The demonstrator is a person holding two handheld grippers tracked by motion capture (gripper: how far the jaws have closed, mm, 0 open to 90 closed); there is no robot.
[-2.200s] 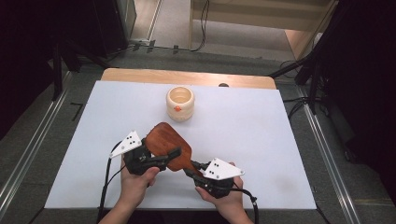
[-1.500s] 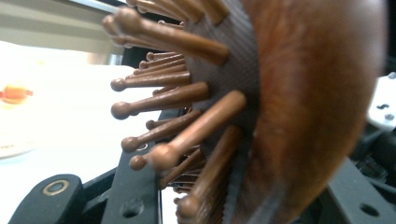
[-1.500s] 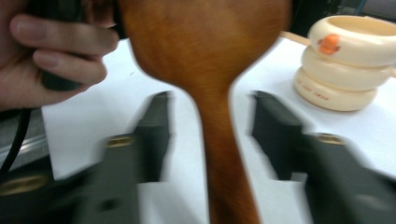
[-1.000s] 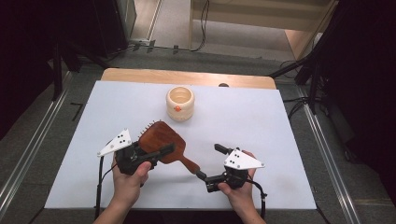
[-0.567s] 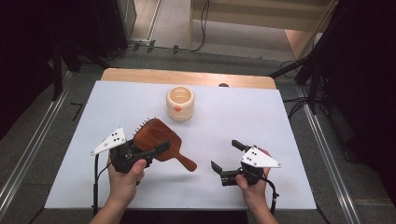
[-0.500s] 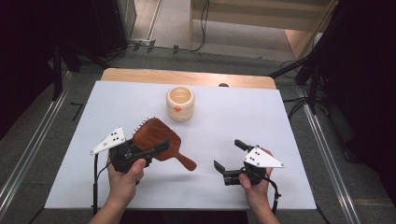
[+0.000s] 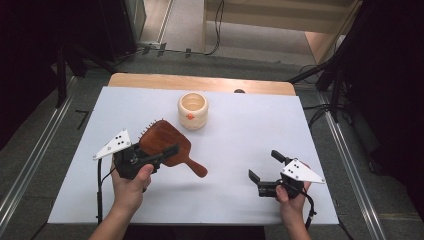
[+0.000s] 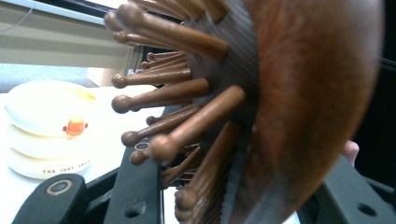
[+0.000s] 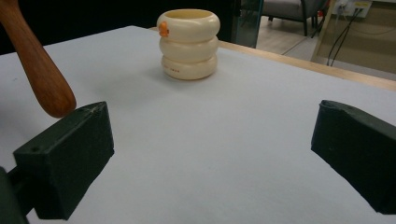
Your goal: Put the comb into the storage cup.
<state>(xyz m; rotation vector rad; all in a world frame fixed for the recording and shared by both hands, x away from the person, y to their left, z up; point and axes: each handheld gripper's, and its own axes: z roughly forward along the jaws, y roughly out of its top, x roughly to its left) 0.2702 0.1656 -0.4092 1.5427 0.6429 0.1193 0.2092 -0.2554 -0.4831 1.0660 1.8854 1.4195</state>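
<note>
the left gripper [image 7: 150, 159] sits at the lower left of the high view, its fingers clamped on the head of the wooden hairbrush [image 7: 167, 146]. the brush is held off the counter [image 7: 240, 200], just left of centre in that frame, with its handle pointing toward the lower right and its bristle side facing the upper left. in the left gripper view the brush head [image 8: 299, 107] occupies the right and centre, and its round-tipped wooden pins [image 8: 187, 135] project to the left.

the right gripper [image 7: 264, 170] is at the lower right of the high view, well apart from the brush. its fingers [image 9: 70, 158] stand wide open with nothing between them. in the right gripper view the brush handle tip [image 9: 44, 84] appears at the upper left, just above the left finger.

a cream ringed cup [image 7: 193, 110] with a small orange mark stands upright on the counter, upper centre of the high view, near the brush head but not touching it.
</note>
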